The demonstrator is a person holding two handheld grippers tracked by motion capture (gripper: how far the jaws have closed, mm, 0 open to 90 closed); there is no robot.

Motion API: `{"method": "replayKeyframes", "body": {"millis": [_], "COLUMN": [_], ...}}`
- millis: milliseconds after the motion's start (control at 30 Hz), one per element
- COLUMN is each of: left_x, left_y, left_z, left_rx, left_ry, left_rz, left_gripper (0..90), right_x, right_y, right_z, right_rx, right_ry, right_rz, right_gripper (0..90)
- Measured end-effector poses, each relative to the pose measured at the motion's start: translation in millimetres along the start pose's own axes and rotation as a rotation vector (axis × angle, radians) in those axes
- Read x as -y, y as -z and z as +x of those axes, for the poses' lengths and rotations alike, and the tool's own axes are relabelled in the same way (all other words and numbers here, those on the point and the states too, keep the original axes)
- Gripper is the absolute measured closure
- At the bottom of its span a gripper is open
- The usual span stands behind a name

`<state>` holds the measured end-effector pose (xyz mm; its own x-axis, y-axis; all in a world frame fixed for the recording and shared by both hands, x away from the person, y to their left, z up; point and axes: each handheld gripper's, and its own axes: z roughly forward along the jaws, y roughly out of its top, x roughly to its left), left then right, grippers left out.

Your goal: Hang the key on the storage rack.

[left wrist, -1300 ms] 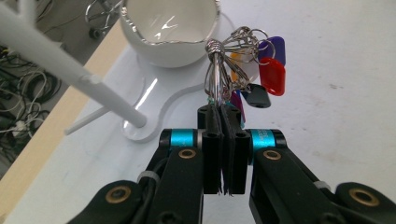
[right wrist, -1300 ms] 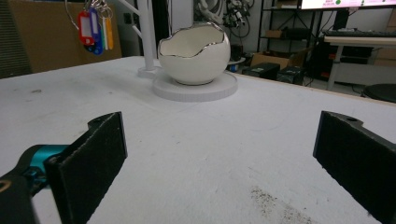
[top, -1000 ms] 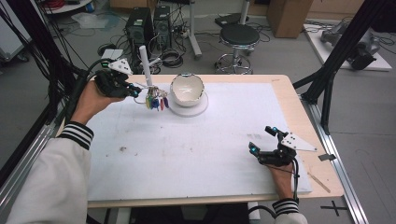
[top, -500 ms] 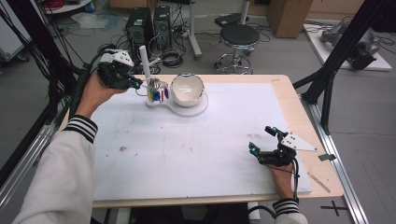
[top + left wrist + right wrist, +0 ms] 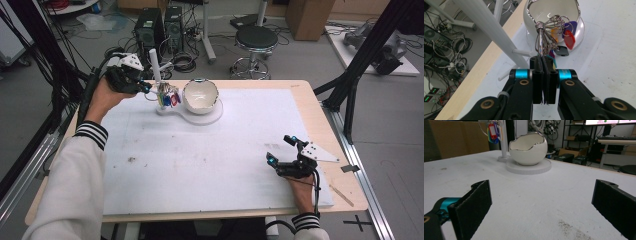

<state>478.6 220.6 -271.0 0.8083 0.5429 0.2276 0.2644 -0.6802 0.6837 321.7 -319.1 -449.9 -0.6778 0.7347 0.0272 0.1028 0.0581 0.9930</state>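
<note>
Grey workshop floor all round, strewn with black cables, computer towers and a round black stool (image 5: 256, 37) on a chrome base. Wooden desk (image 5: 320, 117) at centre, pale edge, mostly covered by a white mat (image 5: 200, 160), matte and scuffed, with dark specks. Flat round white base (image 5: 212, 115) at the far side of the mat, disc-shaped, with a narrower tongue running left to a thin white post (image 5: 155, 65). Glossy white bowl (image 5: 200, 95) on the disc, shaped like a cracked eggshell, jagged rim edged in silver. Short white peg sticking sideways off the post, seen in the left gripper view.

Left gripper (image 5: 145, 87) at the far left of the desk, black with teal bands, just beside the post, clamped together on a bunch of keys (image 5: 167, 95). Bunch held up off the mat between post and bowl: thin metal rings (image 5: 544, 25) gathered tightly, with plastic tags in red (image 5: 569, 39), purple, orange and black hanging near the bowl's wall.

Right gripper (image 5: 281, 150) low at the near right of the mat, well apart from the bowl, its flat black pads (image 5: 471, 207) spread wide, nothing between them.
</note>
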Motion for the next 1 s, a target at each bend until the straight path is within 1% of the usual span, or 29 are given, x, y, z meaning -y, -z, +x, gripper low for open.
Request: {"method": "replayKeyframes", "body": {"millis": [67, 167, 233, 300, 400, 467, 500, 567, 667, 733, 867, 967, 1000], "left_x": [1.5, 3.7, 4.8, 5.3, 5.9, 6.7, 7.0, 8.2, 9.2, 10.0, 11.1, 12.7, 12.7], "left_y": [-1.8, -4.8, -6.9, -8.8, -10.7, -11.6, -12.1, -13.1, -14.6, -15.9, -18.6, -21.6, -22.0], "left_z": [2.7, 5.8, 6.9, 7.9, 9.5, 10.6, 11.4, 12.3, 14.2, 15.0, 16.6, 17.7, 17.9], "left_rx": [-0.004, -0.003, -0.003, -0.005, -0.003, -0.007, -0.01, -0.015, -0.016, -0.014, -0.018, -0.025, -0.026], "left_ry": [0.0, 0.017, 0.024, 0.019, 0.021, 0.029, 0.028, 0.037, 0.037, 0.047, 0.048, 0.048, 0.052], "left_rz": [0.002, 0.003, 0.012, 0.022, 0.019, 0.02, 0.023, 0.026, 0.034, 0.027, 0.038, 0.061, 0.061], "left_gripper": [87.3, 87.3, 87.3, 87.2, 87.2, 87.1, 87.1, 87.1, 87.0, 87.0, 86.9, 86.9, 86.8], "right_x": [0.0, 0.0, 0.0, 0.0, 0.0, 0.0, 0.0, 0.0, 0.0, 0.0, 0.0, 0.1, 0.0], "right_y": [0.1, 0.1, 0.2, 0.1, 0.2, 0.0, 0.3, 0.1, 0.1, 0.0, 0.1, 0.0, 0.1], "right_z": [0.2, 0.2, 0.3, 0.2, 0.9, 0.4, 0.8, 0.3, 0.3, 0.0, 0.2, 0.2, 0.2], "right_rx": [-0.001, -0.001, -0.002, -0.002, -0.002, -0.002, -0.003, -0.002, -0.002, -0.001, -0.002, -0.002, -0.002], "right_ry": [-0.003, -0.003, -0.005, -0.003, -0.008, -0.002, -0.008, -0.002, -0.003, 0.0, -0.003, -0.003, -0.003], "right_rz": [0.002, 0.002, 0.003, 0.001, 0.005, 0.001, 0.005, 0.002, 0.002, 0.0, 0.002, 0.001, 0.001], "right_gripper": [2.3, 2.3, 2.3, 2.3, 2.3, 2.3, 2.3, 2.3, 2.3, 2.3, 2.3, 2.3, 2.3]}}
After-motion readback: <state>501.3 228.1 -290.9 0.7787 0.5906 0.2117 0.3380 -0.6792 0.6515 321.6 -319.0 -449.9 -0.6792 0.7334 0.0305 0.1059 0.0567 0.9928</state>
